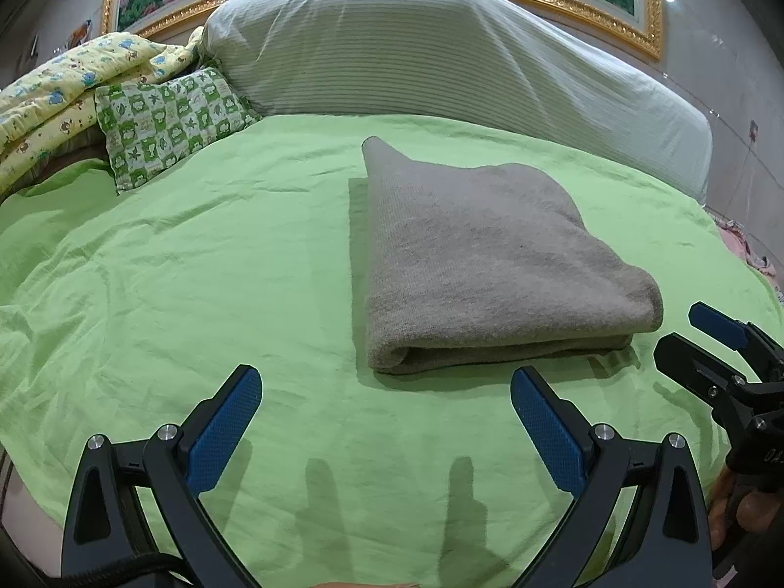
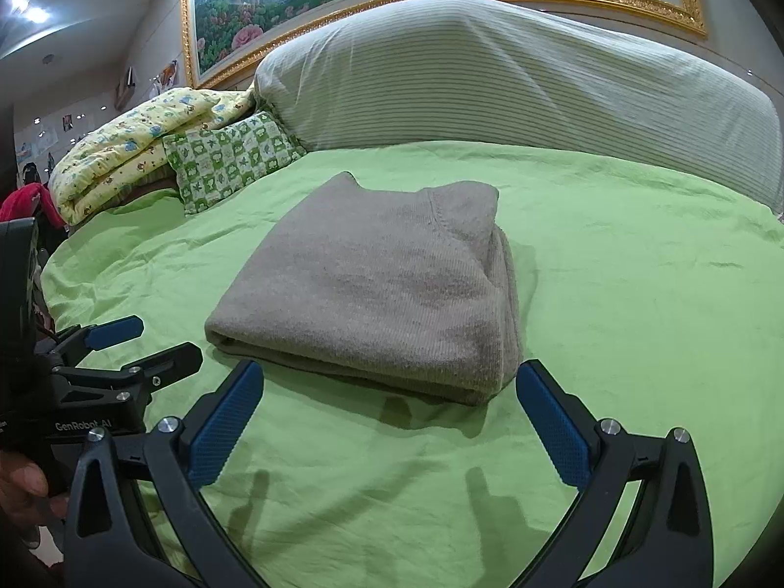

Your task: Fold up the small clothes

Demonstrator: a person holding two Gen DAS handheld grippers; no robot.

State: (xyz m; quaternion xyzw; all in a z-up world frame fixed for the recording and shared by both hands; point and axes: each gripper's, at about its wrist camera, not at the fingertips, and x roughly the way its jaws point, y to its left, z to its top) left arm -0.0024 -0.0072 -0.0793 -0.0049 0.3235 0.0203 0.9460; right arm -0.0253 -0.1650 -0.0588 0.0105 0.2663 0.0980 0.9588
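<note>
Bed sheet (image 1: 196,264): lime green, wrinkled, spread across the mattress.
Headboard (image 1: 392,44): striped padding, behind the sheet.
Quilt (image 1: 59,88): yellow print, bunched at far left.
Pillow (image 1: 166,122): green checked, leaned against the quilt.
Sweater (image 1: 480,255): grey knit, folded to a rectangle, flat mid-sheet, untouched.
Left gripper (image 1: 387,421): spread wide, empty, hung just short of the sweater's near fold.
Right gripper (image 2: 389,416): spread wide, empty, near the sweater's front corner.

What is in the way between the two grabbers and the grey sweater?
Nothing visible. Only bare green sheet lies between the open left gripper and the folded grey sweater, and between the open right gripper and its near edge.
</note>
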